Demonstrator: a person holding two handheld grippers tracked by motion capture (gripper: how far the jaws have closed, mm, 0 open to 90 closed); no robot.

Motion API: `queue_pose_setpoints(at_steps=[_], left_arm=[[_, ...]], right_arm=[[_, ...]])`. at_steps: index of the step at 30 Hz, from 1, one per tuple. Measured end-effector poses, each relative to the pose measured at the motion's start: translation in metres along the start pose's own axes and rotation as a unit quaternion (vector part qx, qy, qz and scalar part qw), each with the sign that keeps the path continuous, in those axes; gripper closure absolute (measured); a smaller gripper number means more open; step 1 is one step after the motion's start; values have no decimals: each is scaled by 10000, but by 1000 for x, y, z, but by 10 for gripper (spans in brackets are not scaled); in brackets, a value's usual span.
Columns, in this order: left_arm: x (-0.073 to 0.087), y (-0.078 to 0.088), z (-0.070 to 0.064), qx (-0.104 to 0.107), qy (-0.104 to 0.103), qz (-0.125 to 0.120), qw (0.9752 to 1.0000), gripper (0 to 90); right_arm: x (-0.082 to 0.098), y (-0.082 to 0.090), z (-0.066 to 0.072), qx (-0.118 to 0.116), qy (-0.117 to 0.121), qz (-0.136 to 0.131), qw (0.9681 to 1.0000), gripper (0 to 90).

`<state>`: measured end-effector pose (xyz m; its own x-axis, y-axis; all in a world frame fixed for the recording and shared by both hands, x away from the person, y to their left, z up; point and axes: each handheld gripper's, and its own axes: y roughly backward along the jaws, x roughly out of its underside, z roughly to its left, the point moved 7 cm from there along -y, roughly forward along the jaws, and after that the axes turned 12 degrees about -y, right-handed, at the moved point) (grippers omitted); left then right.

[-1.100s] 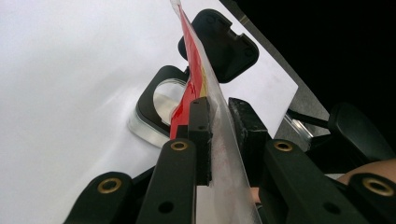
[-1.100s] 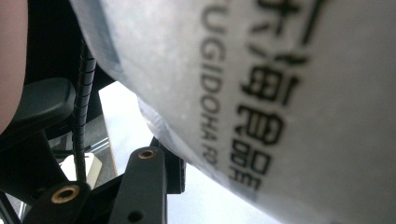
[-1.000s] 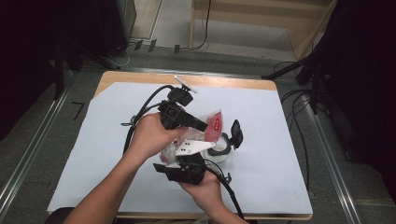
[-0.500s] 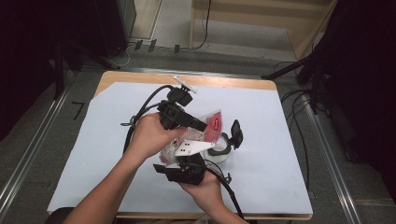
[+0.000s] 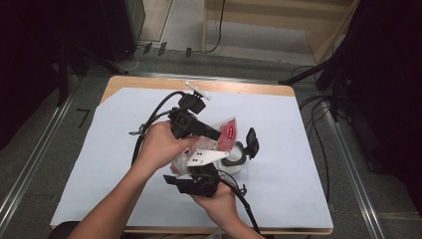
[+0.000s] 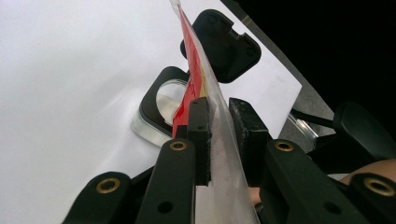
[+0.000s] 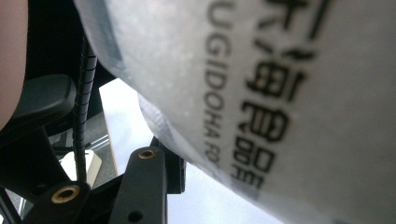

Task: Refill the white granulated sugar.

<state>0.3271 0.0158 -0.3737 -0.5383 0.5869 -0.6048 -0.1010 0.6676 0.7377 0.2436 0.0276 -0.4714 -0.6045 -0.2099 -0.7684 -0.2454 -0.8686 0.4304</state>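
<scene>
There are two grippers, a left gripper (image 5: 215, 133) and a right gripper (image 5: 201, 167), and a hand holds each one, so two hands. There is one bag (image 5: 226, 134), clear with red on it. There is one round box (image 5: 235, 158) with a black rim, and one black lid (image 5: 252, 141) beside it. There is one surface (image 5: 298, 164) with one white sheet on it.

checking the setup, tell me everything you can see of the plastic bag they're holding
The bag is a clear, glossy plastic pouch with a red printed panel and black lettering on a frosted part. It is held up edge-on above a clear container with an open black lid. The left gripper pinches its flat edge; the right gripper meets its lower end.
</scene>
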Motion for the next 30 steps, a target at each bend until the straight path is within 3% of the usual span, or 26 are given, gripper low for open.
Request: queue_pose_setpoints(at_steps=[30], left_arm=[[-1, 0, 0, 1, -16, -70, 10000, 784]], right_arm=[[-5, 3, 2, -39, -212, -22, 9998, 637]])
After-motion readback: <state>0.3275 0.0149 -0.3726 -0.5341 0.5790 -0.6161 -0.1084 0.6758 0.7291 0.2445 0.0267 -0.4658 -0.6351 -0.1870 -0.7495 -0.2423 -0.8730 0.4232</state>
